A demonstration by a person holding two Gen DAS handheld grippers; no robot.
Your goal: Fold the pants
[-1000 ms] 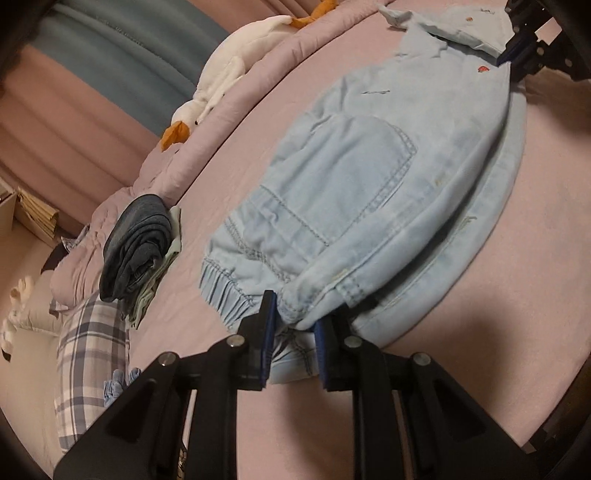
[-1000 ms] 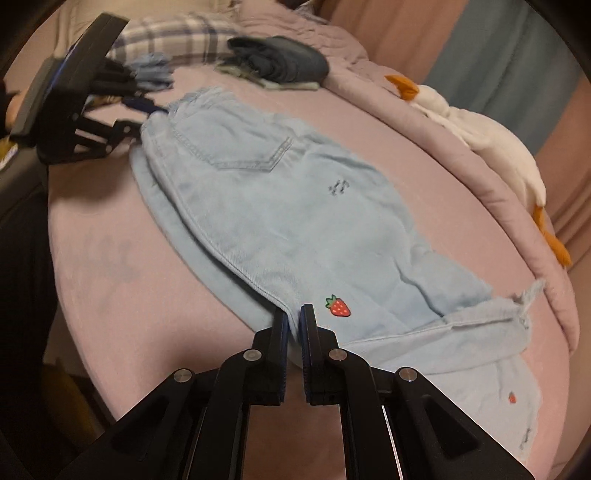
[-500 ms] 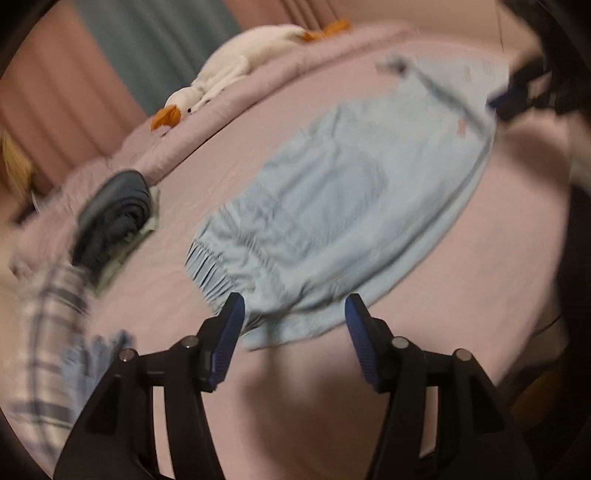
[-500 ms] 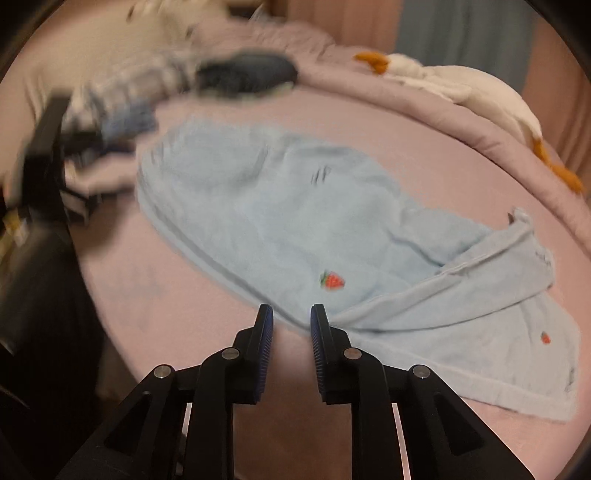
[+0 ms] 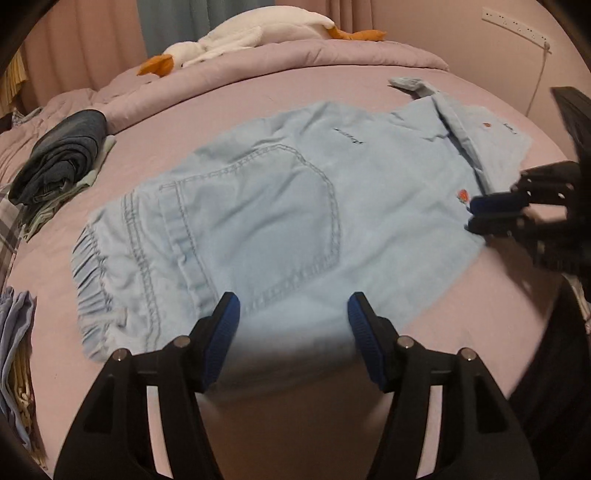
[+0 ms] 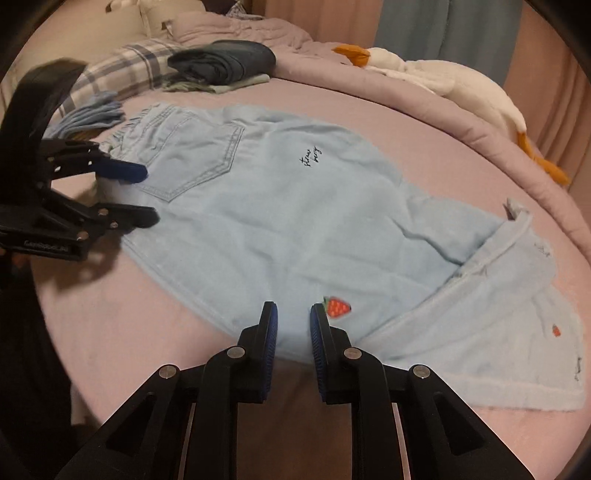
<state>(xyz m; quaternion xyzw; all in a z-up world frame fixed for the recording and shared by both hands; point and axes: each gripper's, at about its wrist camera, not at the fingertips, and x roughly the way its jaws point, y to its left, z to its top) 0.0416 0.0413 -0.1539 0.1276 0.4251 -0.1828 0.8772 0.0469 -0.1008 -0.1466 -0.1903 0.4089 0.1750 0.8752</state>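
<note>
One pair of pants (image 5: 258, 206) flat on bed (image 5: 461, 314), left gripper (image 5: 293, 314) jaws just opened wide, right gripper (image 6: 293, 319) at 3 o'clock slightly apart, both holding nothing

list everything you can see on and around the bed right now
pants: 1, light blue denim, spread flat mid-bed
strawberry patch: 1, red, on pants just beyond right tongs
bed sheet: 1, pink, under pants
folded clothes: 1 pile, dark blue on pale green, far edge of bed
goose plush: 1, white with orange bill, on rumpled duvet
plaid pillow: 1, grey-white, beside pile
curtains: blue and pink, behind bed
left tongs: open, over pants' near edge
right tongs: open, narrow gap, over pants' edge
</note>
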